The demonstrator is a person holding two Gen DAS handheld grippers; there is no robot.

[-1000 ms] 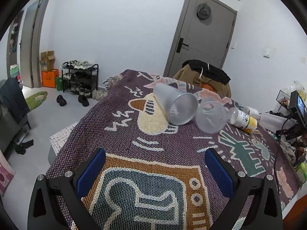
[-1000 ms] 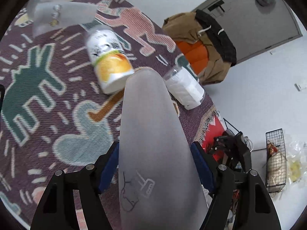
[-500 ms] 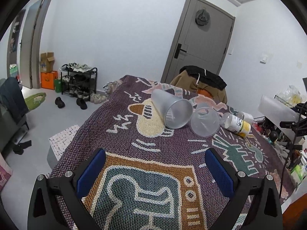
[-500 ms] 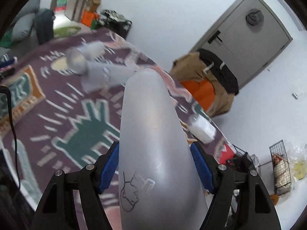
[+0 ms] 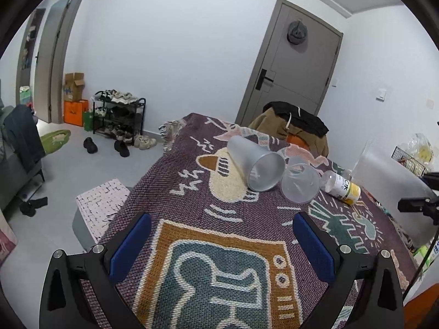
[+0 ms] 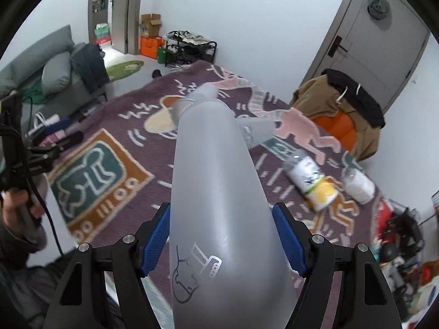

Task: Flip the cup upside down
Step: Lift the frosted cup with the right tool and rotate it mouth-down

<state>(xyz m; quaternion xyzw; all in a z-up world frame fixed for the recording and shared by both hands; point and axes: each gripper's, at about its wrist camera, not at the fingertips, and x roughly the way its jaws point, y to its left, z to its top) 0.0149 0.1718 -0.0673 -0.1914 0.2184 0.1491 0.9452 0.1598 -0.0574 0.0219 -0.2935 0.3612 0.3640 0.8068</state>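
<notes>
My right gripper (image 6: 221, 235) is shut on a tall frosted cup (image 6: 219, 192) with a line drawing near its wide end. It holds the cup in the air above the patterned blanket (image 6: 115, 148), narrow base pointing away from me. The same cup shows at the right edge of the left wrist view (image 5: 384, 175). My left gripper (image 5: 222, 244) is open and empty over the near end of the blanket (image 5: 219, 260). Two more cups lie on their sides mid-blanket: a frosted one (image 5: 255, 164) and a clear one (image 5: 300, 182).
A yellow-labelled bottle (image 5: 341, 187) lies right of the clear cup; a second white bottle (image 6: 358, 182) lies beyond it. A chair with a brown and black jacket (image 5: 296, 126) stands at the far end. A white stool (image 5: 98, 205) stands left of the blanket.
My right gripper has swung up and to the left with the cup, from facing the bottles to facing the whole blanket. My left gripper has drawn back and risen slightly.
</notes>
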